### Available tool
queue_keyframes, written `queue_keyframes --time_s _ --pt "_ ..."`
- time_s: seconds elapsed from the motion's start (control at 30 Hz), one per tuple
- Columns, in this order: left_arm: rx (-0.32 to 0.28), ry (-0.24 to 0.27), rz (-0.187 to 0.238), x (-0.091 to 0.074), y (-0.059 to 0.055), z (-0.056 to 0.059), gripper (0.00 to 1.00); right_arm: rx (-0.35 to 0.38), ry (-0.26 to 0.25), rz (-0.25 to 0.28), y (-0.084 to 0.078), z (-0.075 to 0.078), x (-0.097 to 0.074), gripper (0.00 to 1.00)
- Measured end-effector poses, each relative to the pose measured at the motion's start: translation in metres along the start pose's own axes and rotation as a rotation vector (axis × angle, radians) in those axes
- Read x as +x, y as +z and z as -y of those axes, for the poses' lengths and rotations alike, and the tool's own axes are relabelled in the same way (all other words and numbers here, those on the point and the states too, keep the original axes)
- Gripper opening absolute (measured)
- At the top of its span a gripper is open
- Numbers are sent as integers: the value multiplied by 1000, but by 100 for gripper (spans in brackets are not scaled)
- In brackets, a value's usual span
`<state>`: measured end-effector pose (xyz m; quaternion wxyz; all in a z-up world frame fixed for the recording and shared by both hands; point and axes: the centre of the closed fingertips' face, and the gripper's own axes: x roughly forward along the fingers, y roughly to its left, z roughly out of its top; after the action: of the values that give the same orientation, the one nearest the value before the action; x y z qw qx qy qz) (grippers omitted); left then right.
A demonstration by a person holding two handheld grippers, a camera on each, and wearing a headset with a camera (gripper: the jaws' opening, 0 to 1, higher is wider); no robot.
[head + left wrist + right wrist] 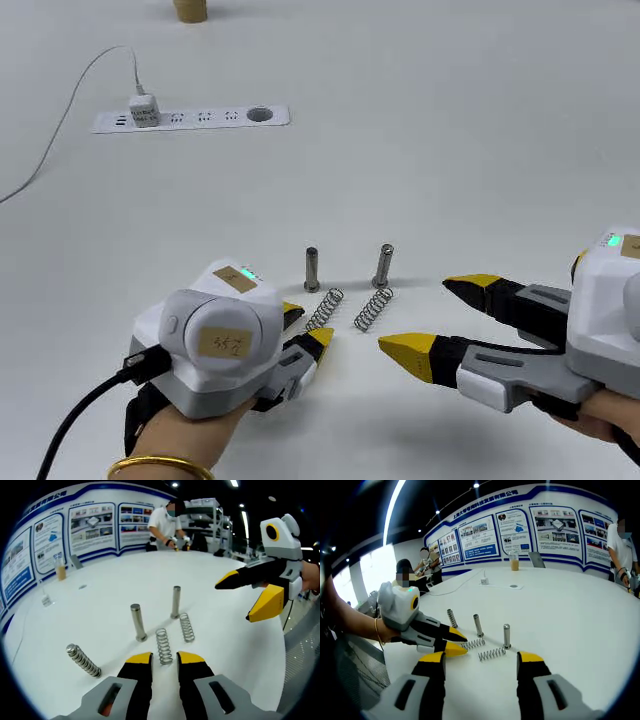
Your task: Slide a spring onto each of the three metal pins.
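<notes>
Two bare metal pins (312, 270) (384, 265) stand upright on the white table. Two loose springs (325, 308) (373, 308) lie just in front of them. In the left gripper view a third pin with a spring on it (84, 661) stands to the left. My left gripper (308, 325) is open a little, and its yellow tips flank the near end of the left spring (163, 645) without clearly pinching it. My right gripper (416, 315) is wide open just right of the other spring (492, 653), with nothing between its jaws.
A white power strip (190, 118) with a plugged charger and cable lies at the far left of the table. A brown cup (190, 10) stands at the far edge. People stand at benches beyond the table.
</notes>
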<state>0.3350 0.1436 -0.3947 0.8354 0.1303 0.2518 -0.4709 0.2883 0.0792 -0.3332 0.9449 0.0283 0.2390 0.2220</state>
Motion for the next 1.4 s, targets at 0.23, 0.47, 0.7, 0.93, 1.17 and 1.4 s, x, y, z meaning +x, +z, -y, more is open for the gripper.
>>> queue_keyframes --time_s 0.23,0.47,0.7,0.93,1.17,1.4 --pt "13 -9 -22 4 -3 1 15 5 -9 -2 -1 3 0 58" --pt "36 4 -30 6 -3 -1 12 10 -20 -4 -3 6 0 58" --pt "45 4 -44 6 -4 -1 10 20 -25 -3 -3 6 0 58" --pt "51 5 -14 -1 3 0 10 47 -27 14 3 7 0 57" --pt "50 10 30 -13 15 0 10 66 -23 31 12 6 -1 55" --pt "63 10 93 -28 30 2 10 115 -2 83 30 2 -1 52"
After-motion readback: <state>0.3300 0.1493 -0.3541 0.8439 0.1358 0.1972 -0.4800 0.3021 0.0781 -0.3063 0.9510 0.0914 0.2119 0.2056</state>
